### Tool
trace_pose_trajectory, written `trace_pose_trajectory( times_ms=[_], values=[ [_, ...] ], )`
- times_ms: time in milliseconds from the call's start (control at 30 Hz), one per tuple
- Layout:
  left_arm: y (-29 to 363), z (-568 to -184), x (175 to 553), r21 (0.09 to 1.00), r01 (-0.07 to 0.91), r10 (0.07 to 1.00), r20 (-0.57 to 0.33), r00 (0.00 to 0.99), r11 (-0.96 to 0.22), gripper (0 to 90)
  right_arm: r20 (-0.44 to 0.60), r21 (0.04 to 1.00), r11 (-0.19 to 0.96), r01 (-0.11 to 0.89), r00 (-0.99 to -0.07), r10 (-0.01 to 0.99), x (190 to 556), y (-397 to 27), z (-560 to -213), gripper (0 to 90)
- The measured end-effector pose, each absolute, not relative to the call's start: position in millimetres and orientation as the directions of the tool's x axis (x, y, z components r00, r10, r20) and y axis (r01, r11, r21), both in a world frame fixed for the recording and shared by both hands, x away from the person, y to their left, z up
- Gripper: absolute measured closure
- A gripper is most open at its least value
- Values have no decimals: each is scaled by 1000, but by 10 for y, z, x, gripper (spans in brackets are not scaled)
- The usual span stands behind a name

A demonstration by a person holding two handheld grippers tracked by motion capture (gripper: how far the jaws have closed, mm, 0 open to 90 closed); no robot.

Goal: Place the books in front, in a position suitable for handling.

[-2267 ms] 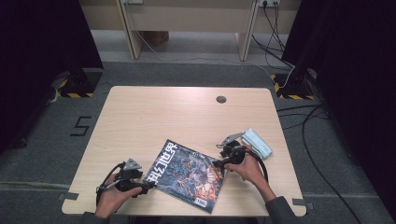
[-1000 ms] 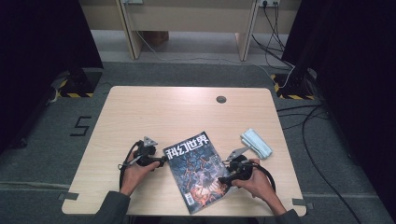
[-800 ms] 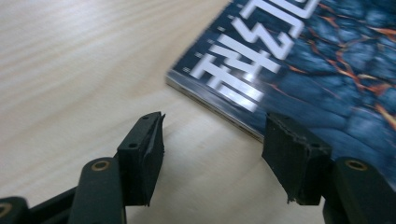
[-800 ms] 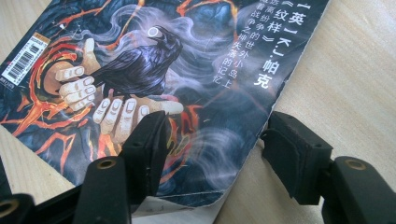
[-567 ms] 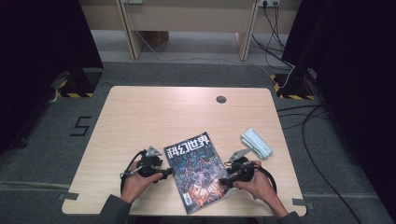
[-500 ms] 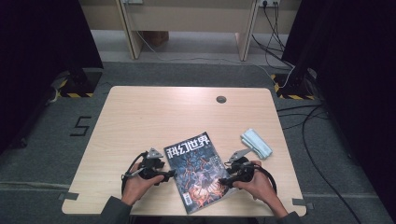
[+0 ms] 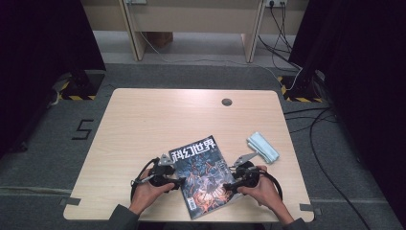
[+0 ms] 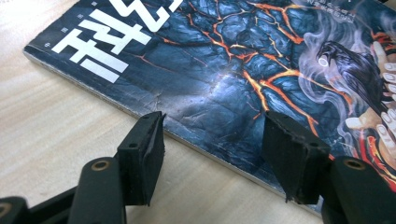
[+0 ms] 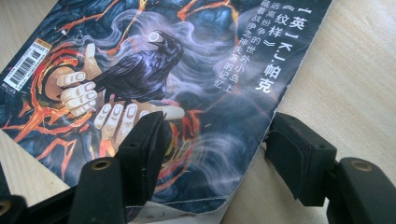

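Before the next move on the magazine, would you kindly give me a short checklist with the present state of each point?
1. Magazine lies flat and closed on the table: ok.
2. Left hand-held gripper is open, its jaws astride the magazine's spine edge: ok.
3. Right hand-held gripper is open at the opposite edge, one jaw over the cover, one over bare table: ok.
4. Pads pressing on the magazine: not ok, neither pair grips it.
5. Folded cloth lies apart from the magazine: ok.
6. Magazine's lower right corner is frayed; whether the pages would hold when lifted: cannot tell.
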State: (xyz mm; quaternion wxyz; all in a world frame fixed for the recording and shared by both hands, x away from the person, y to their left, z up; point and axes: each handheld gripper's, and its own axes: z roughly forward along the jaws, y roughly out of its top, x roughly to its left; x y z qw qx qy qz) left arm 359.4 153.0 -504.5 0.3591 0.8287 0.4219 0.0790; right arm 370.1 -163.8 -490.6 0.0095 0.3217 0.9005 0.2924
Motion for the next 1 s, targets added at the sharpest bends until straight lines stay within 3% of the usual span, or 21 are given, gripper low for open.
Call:
trace_pose_trajectory(
  times_ms=[1000],
  values=[
    [1477,-5077,4211,713,619,796,-144,589,-329,453,139,534,622,573,-785,604,3752,-1471,-4905,371]
  ],
)
